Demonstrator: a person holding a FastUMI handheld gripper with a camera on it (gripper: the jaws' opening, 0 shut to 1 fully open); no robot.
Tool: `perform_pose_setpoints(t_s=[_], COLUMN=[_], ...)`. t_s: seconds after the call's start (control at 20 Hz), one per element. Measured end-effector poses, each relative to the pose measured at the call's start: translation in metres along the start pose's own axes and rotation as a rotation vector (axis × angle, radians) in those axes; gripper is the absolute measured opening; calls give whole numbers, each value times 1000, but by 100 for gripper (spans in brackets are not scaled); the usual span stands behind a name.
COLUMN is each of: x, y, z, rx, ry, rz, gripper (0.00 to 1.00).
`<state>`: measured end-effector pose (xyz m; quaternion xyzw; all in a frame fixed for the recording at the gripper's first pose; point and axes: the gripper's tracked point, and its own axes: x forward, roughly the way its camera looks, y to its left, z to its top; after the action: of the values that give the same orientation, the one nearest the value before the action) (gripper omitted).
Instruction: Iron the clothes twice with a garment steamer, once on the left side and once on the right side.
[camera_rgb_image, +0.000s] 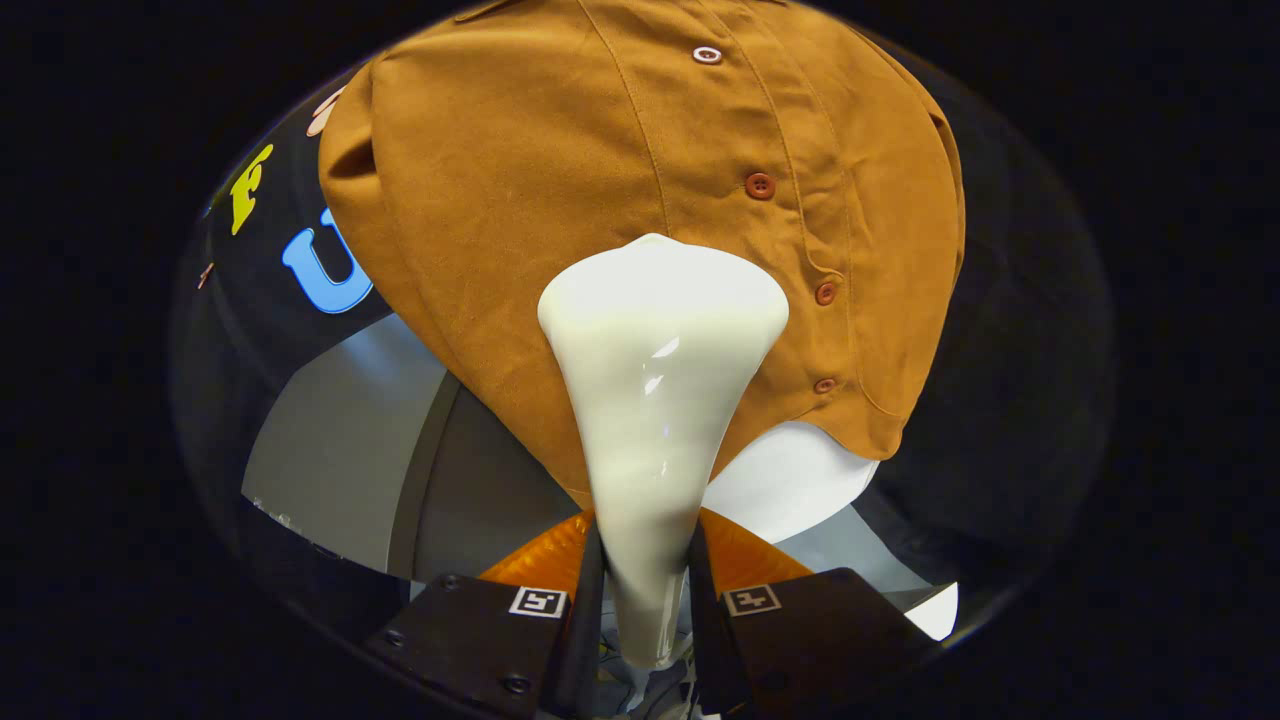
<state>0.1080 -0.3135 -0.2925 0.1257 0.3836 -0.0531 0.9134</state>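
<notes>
A white garment steamer (655, 400) runs straight ahead from my gripper (645, 590), whose two fingers press on its narrow handle from both sides. Its wide head rests against a brown button-up shirt (560, 200) hanging in front of me. The head sits on the panel left of the button placket (800, 230), low on the shirt, a little above the hem. Several small reddish buttons run down the placket just right of the head. The contact face of the head is hidden behind the steamer itself.
A white rounded form (790, 480) shows under the shirt's hem, right of the steamer. A grey surface (340, 440) lies lower left, below the booth's black cloth wall (260, 300).
</notes>
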Motion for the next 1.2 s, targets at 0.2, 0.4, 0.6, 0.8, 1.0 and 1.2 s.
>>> perform_pose_setpoints(t_s=[0.2, 0.4, 0.6, 0.8, 1.0, 1.2], x=[-34, -65, -94, -114, -116, -101], y=[-18, -29, -52, -70, -78, -85], z=[33, 85, 145, 189, 223, 236], rx=[12, 30, 20, 23, 6, 23], ry=[-108, -242, -368, -459, -507, -503], rz=[-25, -61, -94, -112, -108, -88], gripper=[42, 42, 42, 42, 42, 42])
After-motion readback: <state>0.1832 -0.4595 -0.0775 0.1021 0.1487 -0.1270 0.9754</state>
